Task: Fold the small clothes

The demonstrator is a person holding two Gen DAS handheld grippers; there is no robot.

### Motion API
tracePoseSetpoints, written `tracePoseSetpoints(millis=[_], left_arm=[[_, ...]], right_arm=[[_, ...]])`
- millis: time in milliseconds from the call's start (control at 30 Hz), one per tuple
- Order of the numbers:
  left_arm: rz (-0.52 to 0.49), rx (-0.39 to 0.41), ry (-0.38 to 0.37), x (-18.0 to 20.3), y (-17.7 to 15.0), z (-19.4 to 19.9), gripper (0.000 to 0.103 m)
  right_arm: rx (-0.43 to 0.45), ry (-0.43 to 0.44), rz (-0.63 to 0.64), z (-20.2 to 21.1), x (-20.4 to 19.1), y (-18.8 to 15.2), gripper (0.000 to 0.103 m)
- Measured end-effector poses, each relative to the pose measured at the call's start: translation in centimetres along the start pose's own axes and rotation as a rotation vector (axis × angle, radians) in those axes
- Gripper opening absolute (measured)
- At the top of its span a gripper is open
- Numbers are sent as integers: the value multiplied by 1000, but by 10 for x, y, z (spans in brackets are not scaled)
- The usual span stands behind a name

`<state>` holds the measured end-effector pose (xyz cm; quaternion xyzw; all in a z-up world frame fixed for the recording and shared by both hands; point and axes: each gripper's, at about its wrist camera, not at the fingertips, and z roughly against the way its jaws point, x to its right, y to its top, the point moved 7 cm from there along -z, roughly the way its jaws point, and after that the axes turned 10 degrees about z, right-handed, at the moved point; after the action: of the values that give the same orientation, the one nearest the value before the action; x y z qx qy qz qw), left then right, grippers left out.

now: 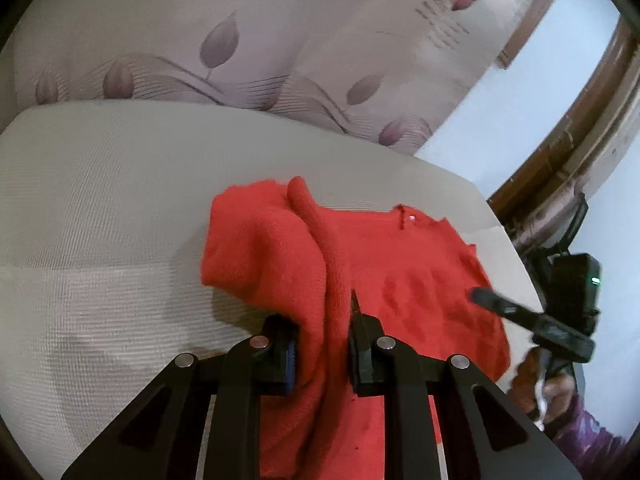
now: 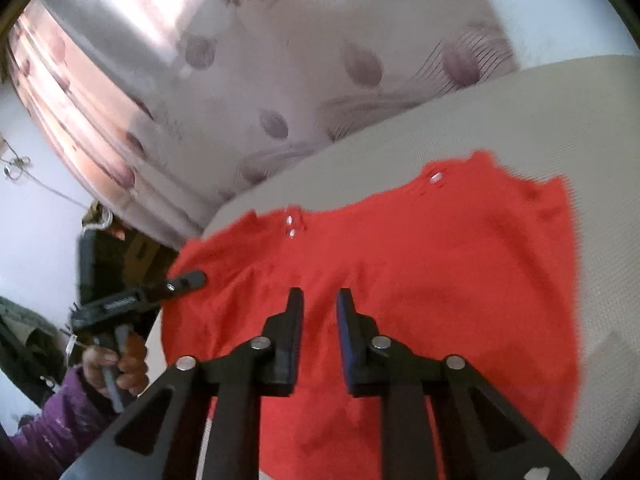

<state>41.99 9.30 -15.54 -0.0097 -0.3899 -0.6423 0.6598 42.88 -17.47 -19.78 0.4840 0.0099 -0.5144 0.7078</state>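
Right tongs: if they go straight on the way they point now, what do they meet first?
Most likely the red sweater, spread on the grey cushion just ahead of the right tongs; depth is unclear.

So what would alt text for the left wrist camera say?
The left gripper pinches a fold of a small red knit garment lying on a pale textured surface. At the right edge a hand holds the right gripper.

Red knit sweater (image 2: 400, 280) spread on pale cushion, small buttons at neckline, one edge bunched and lifted.
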Motion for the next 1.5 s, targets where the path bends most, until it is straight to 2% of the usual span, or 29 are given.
tracePoseSetpoints(millis=[100, 267, 400, 533, 633, 733, 800, 900, 967, 1033, 1067, 1133, 1167, 1200, 1267, 1367, 1500], left_arm=[[2, -15, -3, 14, 1, 3, 19], [8, -54, -15, 45, 0, 0, 18], [-17, -91, -60, 91, -9, -10, 17], [-38, -105, -120, 139, -16, -31, 14], [-20, -124, -193, 168, -18, -52, 11], [14, -159, -276, 193, -25, -79, 11], [28, -167, -388, 208, -31, -88, 11], [53, -116, -527, 214, -29, -72, 11], [96, -37, -589, 203, -19, -46, 11], [110, 51, -560, 183, -10, -22, 11], [99, 86, -509, 170, -6, -12, 12], [17, 143, -315, 143, -9, -5, 12], [-20, 148, -236, 131, -15, -7, 12], [-39, 133, -192, 120, -23, -11, 12], [-56, 82, -163, 107, -44, -22, 12], [-102, 50, -151, 98, -74, -34, 12], [-121, 64, -221, 99, -101, -40, 17]], right_arm=[[-42, 47, -9, -27, -13, 1, 16], [-57, 144, -69, -49, -26, 8, 16], [-28, 194, -100, -39, -27, 13, 16], [-2, 165, -126, -15, 0, 12, 16], [20, 151, -177, 5, 31, 9, 16], [30, 191, -255, 20, 59, 2, 16], [32, 208, -297, 26, 70, -4, 16], [37, 324, -398, 31, 80, -12, 19], [57, 380, -445, 37, 83, -15, 25], [77, 421, -462, 42, 77, -12, 45], [84, 430, -466, 44, 74, -11, 53], [115, 461, -450, 51, 64, -7, 80], [116, 450, -432, 52, 60, -5, 86], [114, 433, -416, 51, 56, -4, 94], [94, 373, -384, 50, 52, -5, 97], [56, 273, -337, 43, 47, -6, 97], [0, 203, -294, 37, 40, -11, 97]])
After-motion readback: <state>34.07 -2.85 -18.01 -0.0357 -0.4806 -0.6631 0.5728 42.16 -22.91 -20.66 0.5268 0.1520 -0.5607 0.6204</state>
